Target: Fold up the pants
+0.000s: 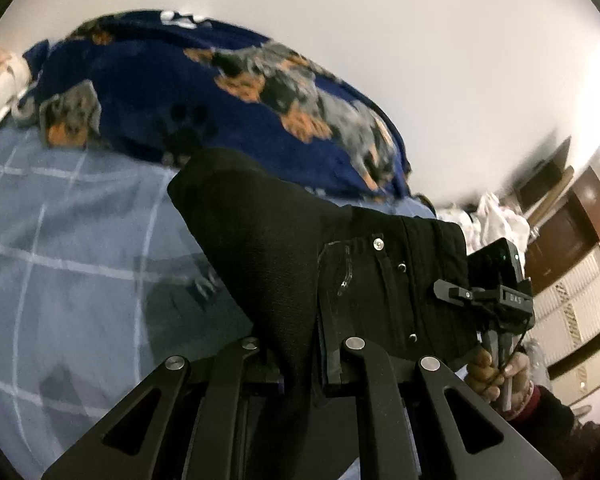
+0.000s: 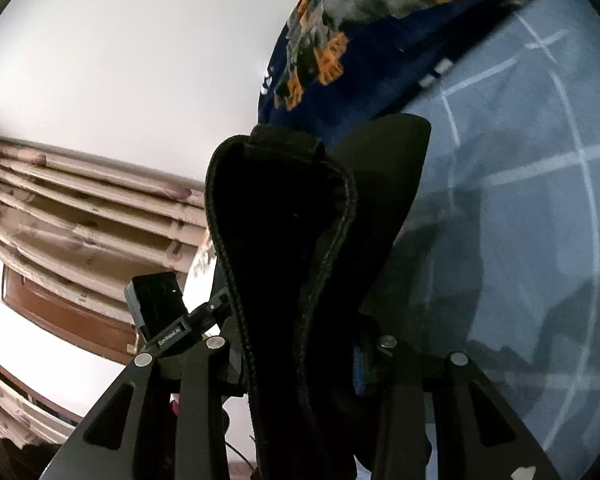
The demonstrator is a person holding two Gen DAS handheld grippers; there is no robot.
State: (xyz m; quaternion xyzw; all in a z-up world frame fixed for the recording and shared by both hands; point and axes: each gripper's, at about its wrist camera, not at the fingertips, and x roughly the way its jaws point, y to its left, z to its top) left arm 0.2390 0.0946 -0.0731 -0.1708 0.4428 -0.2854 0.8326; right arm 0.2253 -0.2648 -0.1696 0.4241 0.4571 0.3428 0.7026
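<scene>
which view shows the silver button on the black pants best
The left wrist view: the silver button sits in plain sight on the black pants, beside the zip. The right wrist view shows only a dark seamed fold of the pants, with no button visible.

I note matt black woven cloth pants [image 1: 268, 248] with shiny metal rivets, fleecy blanket [image 1: 148, 92], smooth cotton bedsheet [image 1: 60, 240], matt tool [image 1: 304, 364] arms.
</scene>
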